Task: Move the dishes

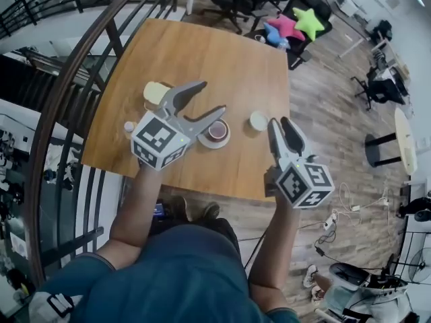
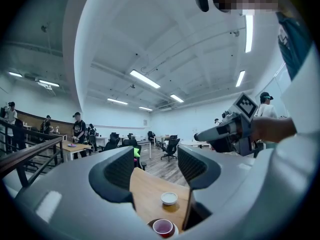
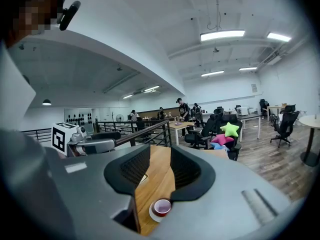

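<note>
A red cup on a white saucer (image 1: 217, 132) stands near the front of the wooden table (image 1: 222, 52), and it also shows as the red cup (image 2: 163, 227) and the red cup (image 3: 162, 207). A small white bowl (image 1: 258, 120) sits to its right, also seen as the bowl (image 2: 169, 198). A cream cup (image 1: 156, 93) stands at the left. My left gripper (image 1: 212, 97) hovers open over the saucer's left side with nothing between its jaws (image 2: 157, 169). My right gripper (image 1: 279, 123) is beside the bowl at the table's front right, its jaws narrowly open and holding nothing (image 3: 159, 171).
A small white object (image 1: 128, 126) lies at the table's left front. A dark metal railing (image 1: 74, 99) runs along the left. Office chairs and star cushions (image 1: 296, 24) stand beyond the far edge. People are at desks in the background.
</note>
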Available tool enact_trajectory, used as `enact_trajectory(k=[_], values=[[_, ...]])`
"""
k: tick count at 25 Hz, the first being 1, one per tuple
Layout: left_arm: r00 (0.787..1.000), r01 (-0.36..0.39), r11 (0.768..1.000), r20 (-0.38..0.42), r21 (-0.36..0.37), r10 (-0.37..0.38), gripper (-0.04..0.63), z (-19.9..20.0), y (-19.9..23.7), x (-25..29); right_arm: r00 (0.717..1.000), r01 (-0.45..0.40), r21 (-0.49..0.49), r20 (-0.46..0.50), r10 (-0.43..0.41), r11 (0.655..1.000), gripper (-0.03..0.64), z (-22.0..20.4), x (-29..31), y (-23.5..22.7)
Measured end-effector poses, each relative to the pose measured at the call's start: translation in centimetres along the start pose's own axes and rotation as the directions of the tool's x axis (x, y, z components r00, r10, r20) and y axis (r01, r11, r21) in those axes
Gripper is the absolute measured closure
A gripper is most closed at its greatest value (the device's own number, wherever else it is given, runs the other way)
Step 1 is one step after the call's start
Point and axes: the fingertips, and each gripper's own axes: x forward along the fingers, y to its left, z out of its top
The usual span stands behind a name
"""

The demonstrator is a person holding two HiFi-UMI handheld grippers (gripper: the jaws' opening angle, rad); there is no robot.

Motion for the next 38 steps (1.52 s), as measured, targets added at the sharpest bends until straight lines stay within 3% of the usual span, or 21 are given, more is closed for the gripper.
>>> enact_trajectory(k=[12, 18, 28, 38], values=[[0.995, -0.099, 0.995, -0.019, -0.002, 0.099, 0.337, -0.5, 4.7, -3.1, 0.995, -0.097, -0.015, -0.023, 0.096, 0.995, 0.506, 0.8, 5.4, 2.3], [0.988, -0.140, 0.990, -0.064, -0.006, 0.139, 0.336, -3.1, 6.2, -1.9, 0.987, -0.153, -0.007, -0.041, 0.153, 0.988, 0.506, -0.4, 9.0, 1.1], [0.984, -0.138, 0.990, -0.118, -0.021, 0.135, 0.330, -5.9, 7.2, -0.6, 0.978, -0.189, 0.034, -0.087, 0.191, 0.981, 0.506, -2.2, 12.6, -0.1], [0.972, -0.100, 0.994, -0.217, -0.051, 0.086, 0.311, -11.3, 5.9, 3.1, 0.967, -0.201, 0.079, -0.146, 0.210, 0.976, 0.506, -5.3, 14.8, -2.5]])
